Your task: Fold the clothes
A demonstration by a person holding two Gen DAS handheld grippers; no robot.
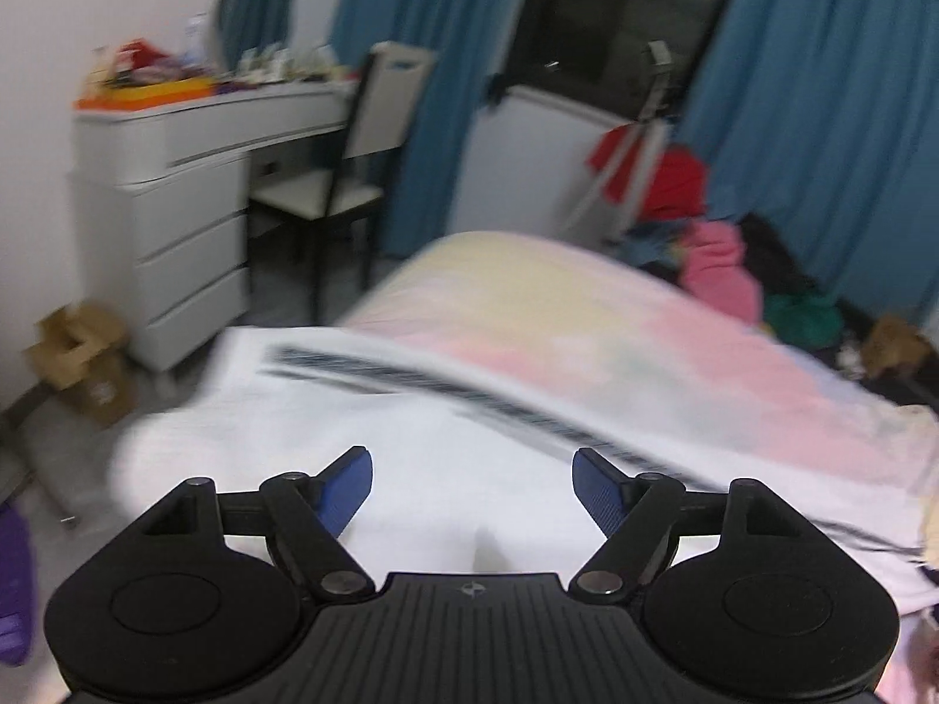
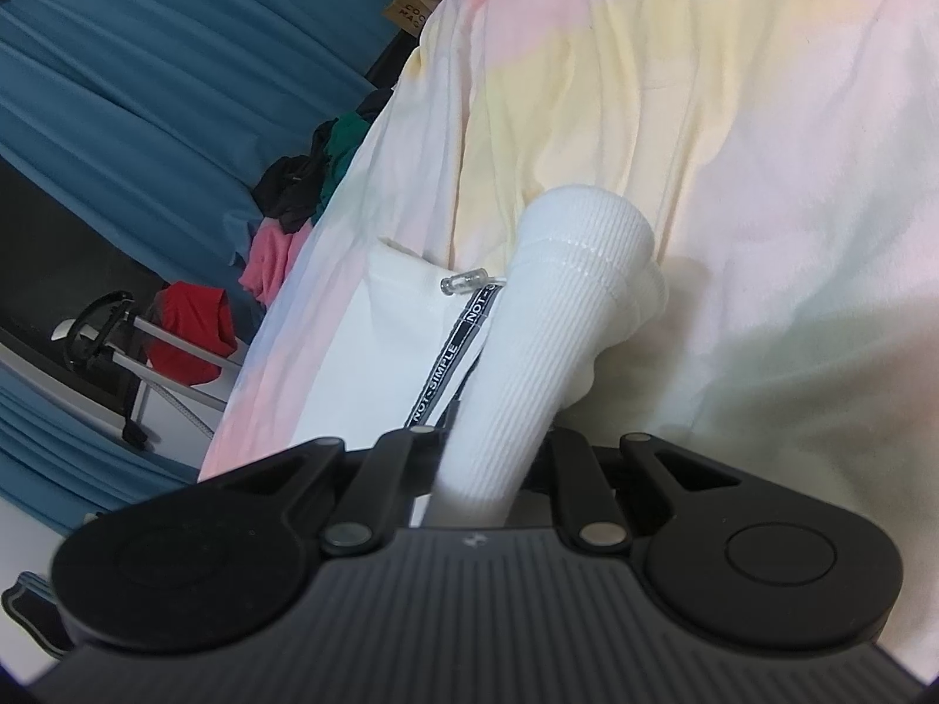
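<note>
- Left view only: the left gripper (image 1: 472,484) hangs with its blue pads (image 1: 346,490) spread wide and holding nothing, above the white garment (image 1: 328,428) lying at the bed's (image 1: 645,328) near edge.
- Right view only: the right gripper (image 2: 490,457) is clamped on the garment's ribbed cuff (image 2: 546,317), beside a lettered drawstring (image 2: 455,361).
- The left view alone shows a dresser (image 1: 176,199) and chair (image 1: 352,135).

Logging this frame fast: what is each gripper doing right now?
Left gripper: open, holding nothing, above the white garment.
Right gripper: shut on the white ribbed cuff.
</note>
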